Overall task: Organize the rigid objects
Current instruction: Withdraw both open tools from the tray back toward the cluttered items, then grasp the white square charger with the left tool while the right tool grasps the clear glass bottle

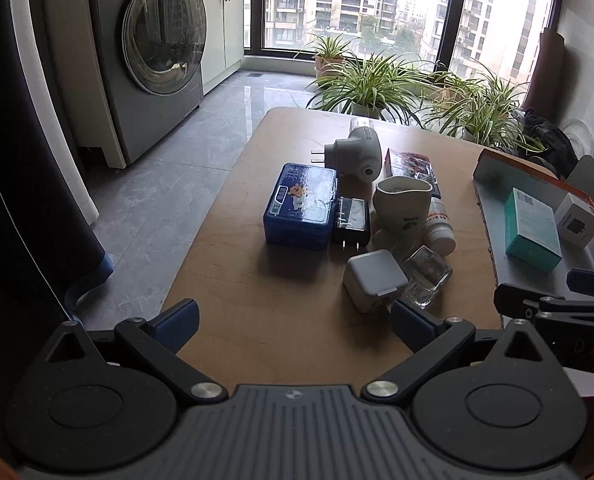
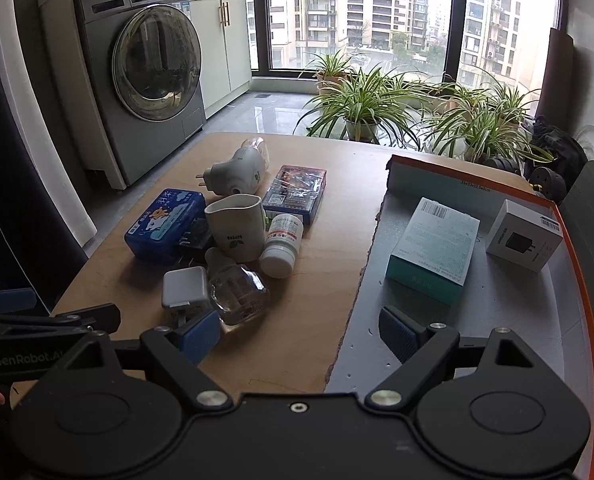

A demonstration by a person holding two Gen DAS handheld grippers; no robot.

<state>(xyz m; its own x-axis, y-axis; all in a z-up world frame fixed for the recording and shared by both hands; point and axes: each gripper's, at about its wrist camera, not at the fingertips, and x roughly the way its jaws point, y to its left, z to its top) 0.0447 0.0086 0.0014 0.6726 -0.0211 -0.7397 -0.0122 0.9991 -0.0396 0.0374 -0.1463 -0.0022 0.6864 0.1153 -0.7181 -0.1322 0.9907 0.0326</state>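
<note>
- Blue-padded left gripper [image 1: 293,322]: held spread and empty, low over the wooden table [image 1: 233,240], just short of the white charger [image 1: 373,280].
- Right gripper [image 2: 299,338]: likewise spread, empty, straddling the tray's edge.
- Loose pile near both: glass bottle [image 2: 239,294], cup [image 2: 237,232], blue tin [image 2: 165,228]; judged unsorted.
- Orange-rimmed tray [image 2: 497,320]: teal box [image 2: 433,250] and white box [image 2: 525,236] already inside.
- Beyond: washing machine [image 2: 145,72], plants [image 2: 361,96], window.

A wooden table [image 2: 317,320] is covered along its right edge by an orange-rimmed tray [image 2: 545,320]. Toward the middle a blue tin [image 2: 163,226], a white cup [image 2: 237,232], a pill bottle [image 2: 281,246], a white charger [image 2: 185,286] and a glass bottle [image 2: 239,292] are clustered, touching
</note>
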